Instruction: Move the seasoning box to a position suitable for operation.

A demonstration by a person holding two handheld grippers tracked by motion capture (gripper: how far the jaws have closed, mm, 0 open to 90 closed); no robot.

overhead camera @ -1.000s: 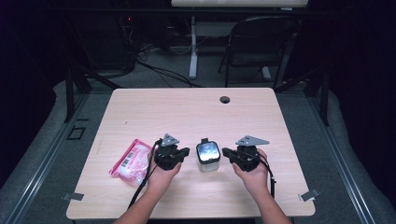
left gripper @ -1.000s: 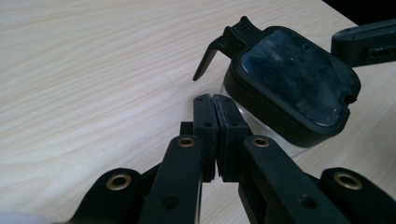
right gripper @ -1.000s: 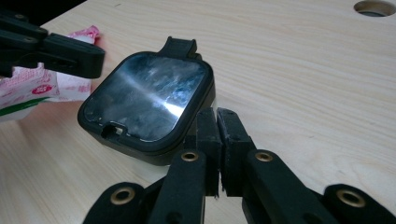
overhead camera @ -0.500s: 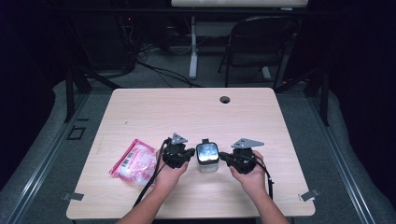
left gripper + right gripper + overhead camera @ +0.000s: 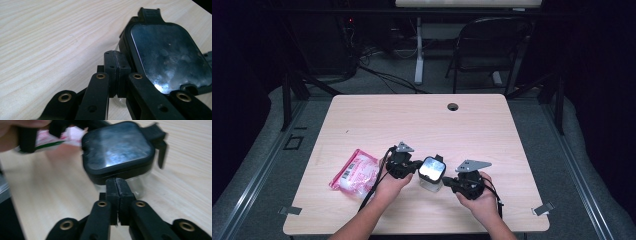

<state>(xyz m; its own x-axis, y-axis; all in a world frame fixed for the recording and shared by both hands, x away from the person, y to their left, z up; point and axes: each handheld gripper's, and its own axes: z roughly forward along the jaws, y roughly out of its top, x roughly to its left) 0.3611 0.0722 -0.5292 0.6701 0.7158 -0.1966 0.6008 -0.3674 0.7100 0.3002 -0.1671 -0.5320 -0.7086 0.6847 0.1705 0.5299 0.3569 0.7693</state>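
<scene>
right gripper: black two-jaw right gripper (image 5: 451, 183) in the person's right hand (image 5: 482, 196), near bench edge; jaws pressed together, nothing between them; tips at the lower right side of the jar, contact can't be told
right gripper close-up: own gripper (image 5: 117, 185) pads meet flat, just in front of the jar's glass wall under the lid rim
left gripper: black two-jaw left gripper (image 5: 414, 165) in the left hand (image 5: 391, 182); jaws closed flat together, holding nothing; tips at the jar's left side
left gripper close-up: own gripper (image 5: 116, 58) pads together, right beside the lid's black edge; contact unclear
jar: small clear glass jar with black square lid, shiny top (image 5: 431, 173); stands upright on the bench between both grippers, front centre; lid on (image 5: 167, 52), with black latch tabs at its edge; glass body below lid (image 5: 136, 183)
pouch: pink and white plastic packet with barcode (image 5: 355, 171); lies flat on bench, left of the left hand, apart from jar
bench: light wood bench top (image 5: 422, 125); round cable hole (image 5: 453, 106) near far edge
behind bench: dark folding chair (image 5: 489, 47), white desk leg (image 5: 419, 50), cables on grey floor
</scene>
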